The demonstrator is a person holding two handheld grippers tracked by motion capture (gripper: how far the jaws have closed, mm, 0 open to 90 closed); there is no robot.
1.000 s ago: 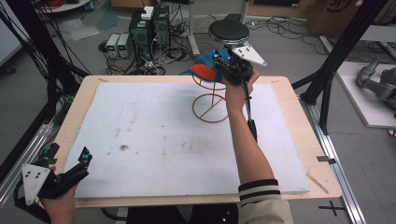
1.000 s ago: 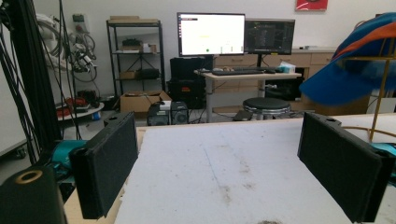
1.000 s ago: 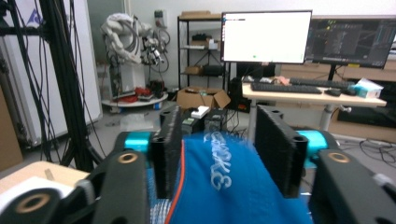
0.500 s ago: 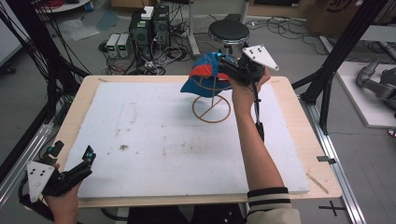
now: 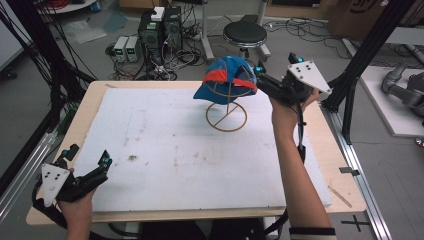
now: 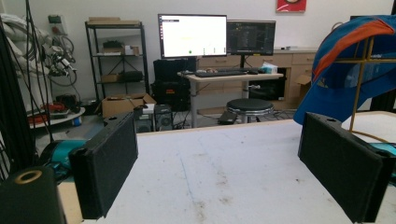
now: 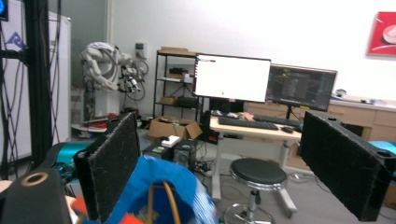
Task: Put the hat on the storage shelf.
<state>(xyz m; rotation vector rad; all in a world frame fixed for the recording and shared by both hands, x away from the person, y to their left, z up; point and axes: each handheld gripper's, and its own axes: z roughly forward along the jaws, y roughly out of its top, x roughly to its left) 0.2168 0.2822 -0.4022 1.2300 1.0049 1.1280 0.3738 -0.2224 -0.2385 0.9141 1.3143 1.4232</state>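
Observation:
A blue cap [image 5: 227, 77] with an orange stripe sits on top of a gold wire stand [image 5: 226, 119] at the far middle of the white board. My right gripper [image 5: 259, 77] is just right of the cap and stands open. In the right gripper view the cap [image 7: 161, 191] lies low between the wide-apart jaws of the right gripper [image 7: 226, 158]; whether a pad touches it I cannot tell. My left gripper [image 5: 90, 156] rests open and empty at the board's near left corner. Past the left gripper [image 6: 224, 172] in its own view are the cap [image 6: 355, 65] and the stand [image 6: 358, 95].
The white board [image 5: 170, 150] lies on a wooden table [image 5: 332, 165]. Black frame posts [image 5: 357, 70] rise at the table's right and left. Beyond the far edge are a round stool [image 5: 245, 34], computer boxes [image 5: 160, 27] and floor cables.
The cap has moved left and down from the right gripper's hold onto the stand. The right gripper has drawn back to the right. The left gripper has barely shifted.

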